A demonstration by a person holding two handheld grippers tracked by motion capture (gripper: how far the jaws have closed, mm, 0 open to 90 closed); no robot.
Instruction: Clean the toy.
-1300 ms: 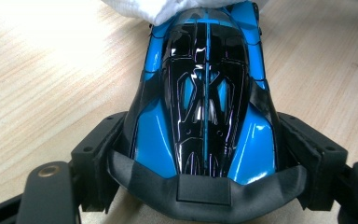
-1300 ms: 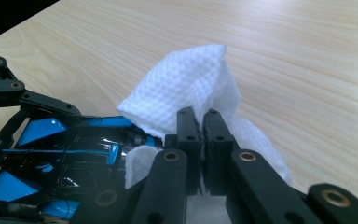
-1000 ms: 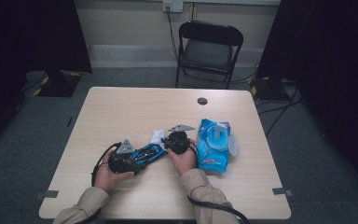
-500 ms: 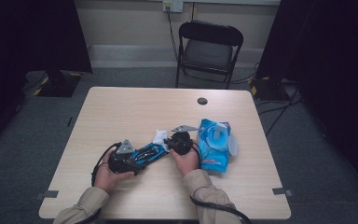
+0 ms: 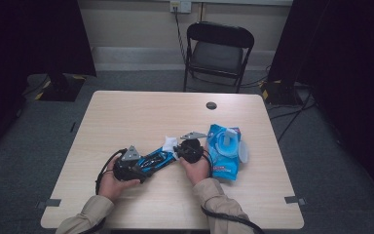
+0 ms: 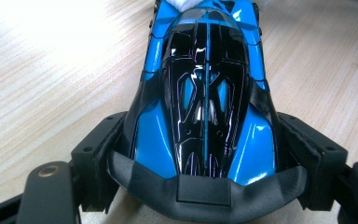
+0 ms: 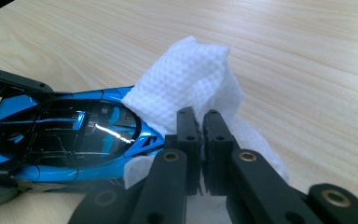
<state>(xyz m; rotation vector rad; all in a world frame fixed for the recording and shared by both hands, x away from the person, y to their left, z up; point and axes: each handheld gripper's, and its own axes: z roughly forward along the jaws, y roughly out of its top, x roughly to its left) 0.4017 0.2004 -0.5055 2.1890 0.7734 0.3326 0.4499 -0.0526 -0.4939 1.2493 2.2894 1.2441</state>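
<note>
A blue and black toy car [image 5: 156,159] lies on the table [image 5: 126,117], its rear clamped between the jaws of my left gripper [image 5: 143,165]. In the left gripper view the car [image 6: 205,93] points away, both pads pressed on its flanks around my left gripper [image 6: 205,179]. My right gripper [image 7: 200,126] is shut on a white wipe [image 7: 191,79], which rests against the nose of the car [image 7: 74,140]. From above, the wipe [image 5: 169,144] sits just ahead of my right gripper [image 5: 179,152].
An open blue pack of wipes [image 5: 225,151] lies right of my right hand. A small dark round hole [image 5: 211,105] is near the table's far edge. A black folding chair [image 5: 216,51] stands behind the table. Bare wood spreads left and far.
</note>
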